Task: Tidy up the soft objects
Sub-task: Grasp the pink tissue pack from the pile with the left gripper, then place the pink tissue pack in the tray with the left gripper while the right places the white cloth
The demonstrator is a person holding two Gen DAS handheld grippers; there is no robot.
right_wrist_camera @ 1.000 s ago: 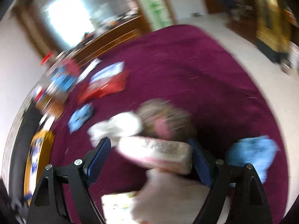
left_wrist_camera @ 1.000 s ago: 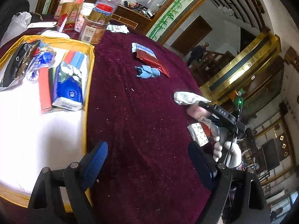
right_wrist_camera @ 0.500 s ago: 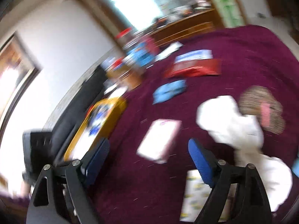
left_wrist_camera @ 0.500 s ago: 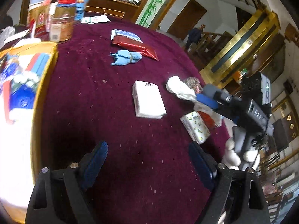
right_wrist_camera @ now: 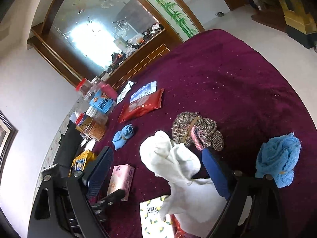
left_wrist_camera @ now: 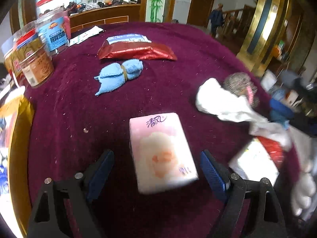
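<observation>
A pink tissue pack (left_wrist_camera: pixel 162 150) lies on the maroon tablecloth (left_wrist_camera: pixel 79 119), between the wide-open fingers of my left gripper (left_wrist_camera: pixel 157 168). It also shows in the right wrist view (right_wrist_camera: pixel 120 178). My right gripper (right_wrist_camera: pixel 158 170) is open and empty above a white cloth (right_wrist_camera: pixel 174 164). Beyond that cloth lies a brown knitted bundle (right_wrist_camera: pixel 198 132). A blue towel (right_wrist_camera: pixel 277 158) lies to its right. A small tied blue cloth (left_wrist_camera: pixel 118 73) lies farther off in the left wrist view.
A red foil packet (left_wrist_camera: pixel 136 51) and a blue-white packet (left_wrist_camera: pixel 128 38) lie at the far side. Plastic jars (left_wrist_camera: pixel 35 59) stand at the far left. A yellow-rimmed tray (left_wrist_camera: pixel 17 130) sits at the left edge. A lemon-print tissue pack (right_wrist_camera: pixel 154 218) lies near the white cloth.
The pink tissue pack left my right gripper and now lies on the cloth. My left gripper has moved over to it and now brackets it. My right gripper has risen and turned.
</observation>
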